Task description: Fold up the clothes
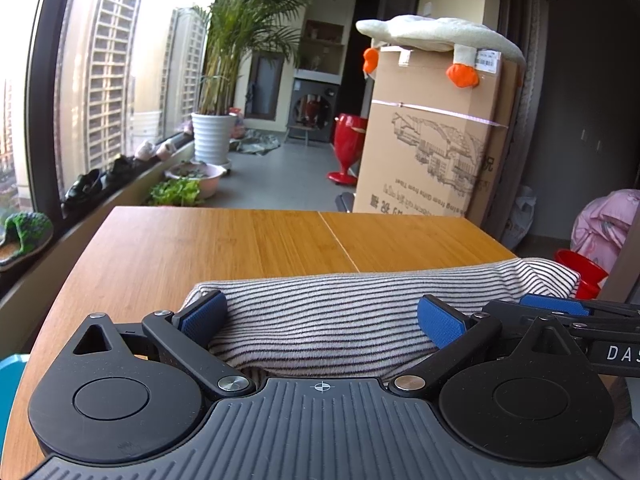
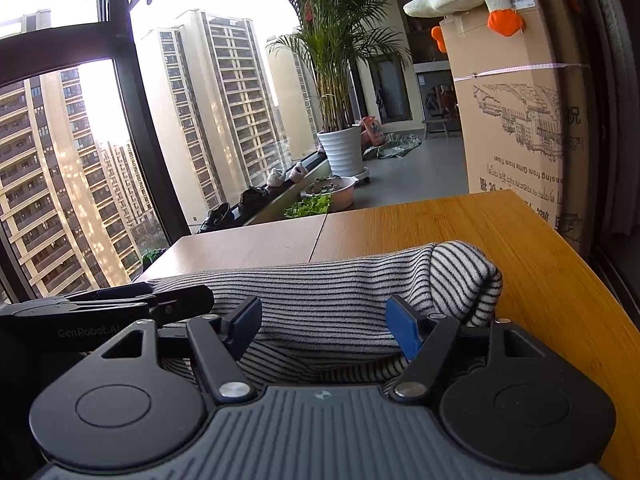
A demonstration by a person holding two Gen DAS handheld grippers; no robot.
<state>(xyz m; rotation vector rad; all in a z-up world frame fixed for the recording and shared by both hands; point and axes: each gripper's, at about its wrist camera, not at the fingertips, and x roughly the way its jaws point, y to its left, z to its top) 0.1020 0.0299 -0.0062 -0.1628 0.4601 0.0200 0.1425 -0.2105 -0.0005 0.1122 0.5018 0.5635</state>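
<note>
On the wooden bench [image 1: 240,240], near its close edge, lies the striped garment [image 1: 340,312], bundled into a long roll. Its long axis runs left to right across both views, parallel to that edge, and the rounded, bunched end points right, toward the bench's right side [image 2: 468,276].

Left hand-held gripper [image 1: 322,316] now: jaws spread wide, blue pads [image 1: 206,316] flanking the roll's left portion, cloth lying between them and bulging up over the gripper's base. The left pad sits right at the fabric's left end; whether the pads actually press the cloth, I cannot tell.

Right hand-held gripper [image 2: 324,324]: also open, a little narrower, straddling the roll's right portion. Its right finger [image 2: 404,332] is tucked against the bunched end, with a lower layer of stripes showing beneath the top fold.

The two tools sit side by side, each catching the other at its frame edge.

Left view alone shows a pink bundle [image 1: 604,224] and a red tub [image 1: 580,270] off the bench's right; right view alone gives the tower blocks [image 2: 212,104] through the window. Both share the cardboard box [image 1: 436,136] with the plush goose [image 1: 436,34] on top, and the potted palm [image 1: 216,120].
</note>
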